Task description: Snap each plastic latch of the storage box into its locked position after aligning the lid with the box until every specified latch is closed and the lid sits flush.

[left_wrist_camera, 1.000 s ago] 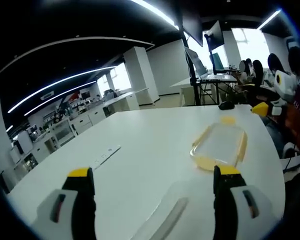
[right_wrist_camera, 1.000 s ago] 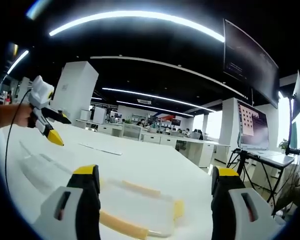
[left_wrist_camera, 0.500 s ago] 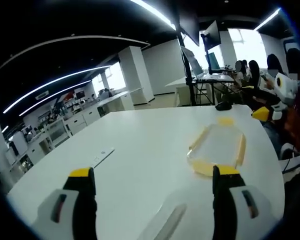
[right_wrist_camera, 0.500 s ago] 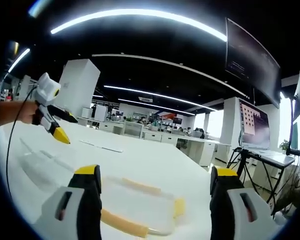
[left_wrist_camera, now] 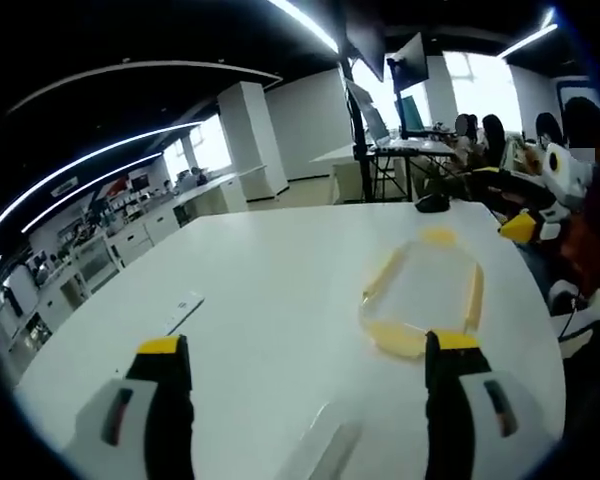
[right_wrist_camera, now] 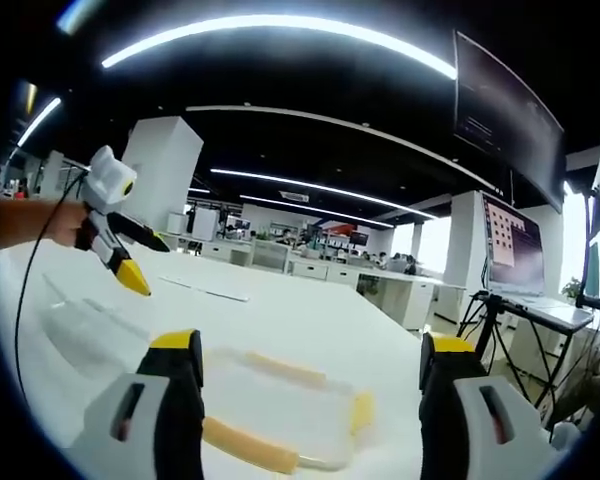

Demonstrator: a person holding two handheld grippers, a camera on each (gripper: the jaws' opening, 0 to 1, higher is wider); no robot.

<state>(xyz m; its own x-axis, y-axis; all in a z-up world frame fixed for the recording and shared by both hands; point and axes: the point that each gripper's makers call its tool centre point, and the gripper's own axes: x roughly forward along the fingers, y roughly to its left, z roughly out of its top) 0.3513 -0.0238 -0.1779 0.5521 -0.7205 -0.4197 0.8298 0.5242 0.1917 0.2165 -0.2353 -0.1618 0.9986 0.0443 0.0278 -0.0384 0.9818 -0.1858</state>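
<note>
With both tongs (left_wrist_camera: 300, 345) (right_wrist_camera: 310, 340) hovering apart and empty, the lid (left_wrist_camera: 325, 455) is lying beside the box (right_wrist_camera: 280, 415) on the counter (left_wrist_camera: 260, 280), so seating it is coming next.

Bright ceiling strip lights (right_wrist_camera: 280, 30) and glaring windows (left_wrist_camera: 480, 85) light a fisheye-bent, edge-darkened, slightly soft scene.

This is an open-plan office: a broad white desk (left_wrist_camera: 280, 290) under long ceiling light strips (right_wrist_camera: 280, 35), a white square column (left_wrist_camera: 242, 140), rows of white workstations (right_wrist_camera: 310, 270) behind, monitors on stands (right_wrist_camera: 520, 265), and seated people (left_wrist_camera: 480, 135) by bright windows (left_wrist_camera: 480, 85).
</note>
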